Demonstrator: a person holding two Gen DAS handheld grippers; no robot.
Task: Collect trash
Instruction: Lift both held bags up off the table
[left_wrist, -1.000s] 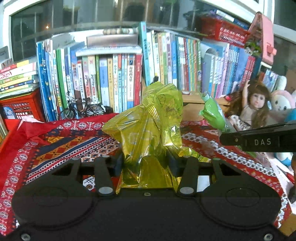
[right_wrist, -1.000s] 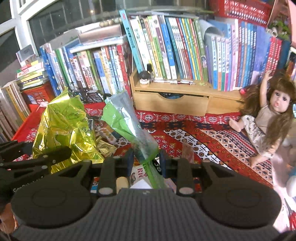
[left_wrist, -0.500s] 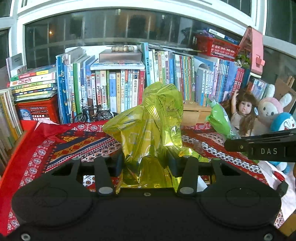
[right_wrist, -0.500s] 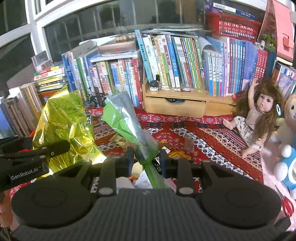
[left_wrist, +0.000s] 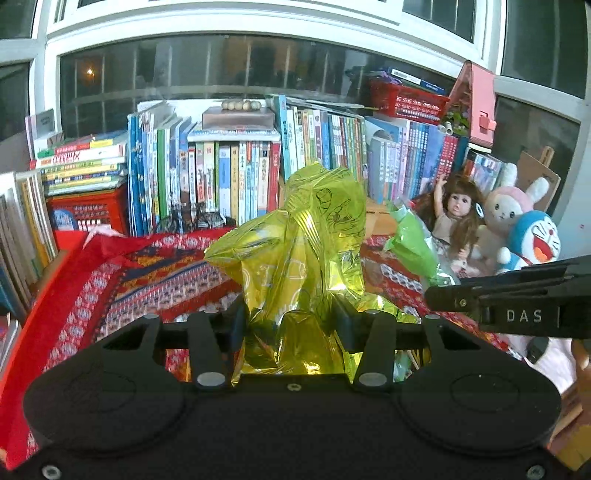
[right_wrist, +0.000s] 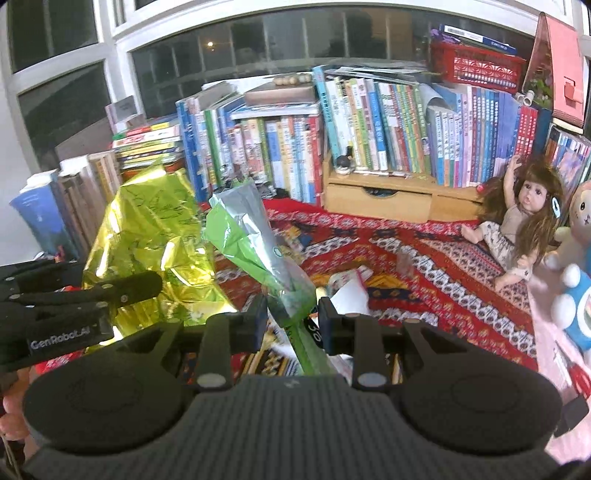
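Yellow foil wrapper (left_wrist: 299, 254) is pinched between the fingers of the left gripper (left_wrist: 290, 319), lifted above the red patterned cloth (left_wrist: 147, 273). The right gripper (right_wrist: 290, 317) pinches a green plastic wrapper (right_wrist: 255, 247) the same way, probably so both pieces travel to a bin together.

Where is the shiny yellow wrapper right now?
The yellow wrapper is pinched in the left gripper, held above the red rug, left of the green wrapper.
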